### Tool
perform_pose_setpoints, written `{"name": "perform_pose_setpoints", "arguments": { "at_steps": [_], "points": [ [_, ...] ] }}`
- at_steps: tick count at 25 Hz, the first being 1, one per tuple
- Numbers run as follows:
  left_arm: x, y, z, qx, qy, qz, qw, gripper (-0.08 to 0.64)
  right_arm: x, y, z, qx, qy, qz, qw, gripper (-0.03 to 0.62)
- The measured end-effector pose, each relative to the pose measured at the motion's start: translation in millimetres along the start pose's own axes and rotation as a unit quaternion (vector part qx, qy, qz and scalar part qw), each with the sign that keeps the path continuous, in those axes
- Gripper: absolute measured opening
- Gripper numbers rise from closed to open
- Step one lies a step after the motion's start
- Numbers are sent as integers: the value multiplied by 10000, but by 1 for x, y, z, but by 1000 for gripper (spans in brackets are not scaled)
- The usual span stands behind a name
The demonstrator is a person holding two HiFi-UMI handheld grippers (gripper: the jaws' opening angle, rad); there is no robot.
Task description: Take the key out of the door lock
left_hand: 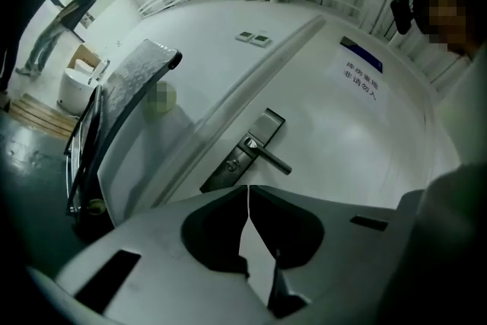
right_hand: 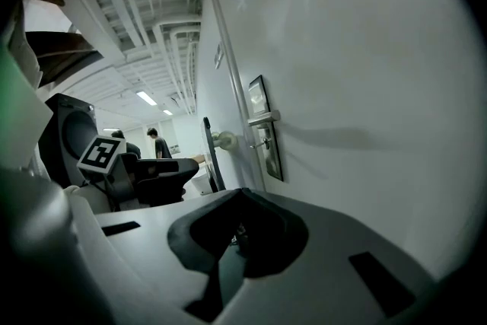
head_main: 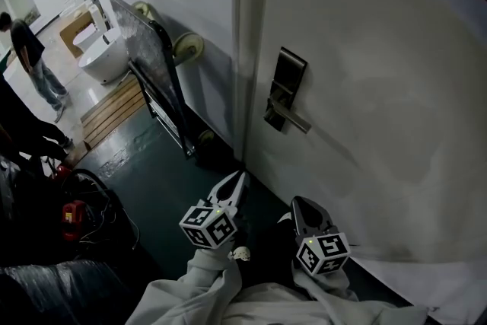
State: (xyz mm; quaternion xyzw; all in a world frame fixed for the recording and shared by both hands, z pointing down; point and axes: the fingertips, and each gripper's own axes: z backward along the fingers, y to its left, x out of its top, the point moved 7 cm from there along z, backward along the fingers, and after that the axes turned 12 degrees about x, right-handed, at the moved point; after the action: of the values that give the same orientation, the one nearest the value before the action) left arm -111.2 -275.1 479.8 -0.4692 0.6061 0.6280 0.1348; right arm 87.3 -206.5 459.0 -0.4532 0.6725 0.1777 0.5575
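A dark metal lock plate with a lever handle sits on the white door. In the right gripper view a small key sticks out of the lock plate below the handle. The left gripper view shows the keyhole area on the plate under the lever; the key itself is hard to make out there. My left gripper is low, short of the door, shut with nothing in it. My right gripper is beside it, below the handle, tips together and holding nothing.
A folded platform trolley with wheels leans on the wall left of the door. Further left are a white tub, a wooden pallet and a standing person. Dark bags and a red tool lie at lower left.
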Motion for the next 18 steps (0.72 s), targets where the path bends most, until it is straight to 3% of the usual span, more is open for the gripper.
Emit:
{"name": "perform_pose_setpoints", "arguments": {
  "at_steps": [7,13,16,18],
  "points": [
    [9,-1,-45,-58,-107,488,9987,15,11,-20,-22,282,193,34,9994,52],
    [6,7,-77,2,-29,1179,9930,22,17,-26,-34,418,293,135,9986,52],
    [6,7,-92,-139,15,1600,9870,124,14,-29,-33,398,329,88,9986,52],
    [6,6,-100,-182,29,1778,9839,132,12,-31,-30,365,339,52,9987,52]
  ]
}}
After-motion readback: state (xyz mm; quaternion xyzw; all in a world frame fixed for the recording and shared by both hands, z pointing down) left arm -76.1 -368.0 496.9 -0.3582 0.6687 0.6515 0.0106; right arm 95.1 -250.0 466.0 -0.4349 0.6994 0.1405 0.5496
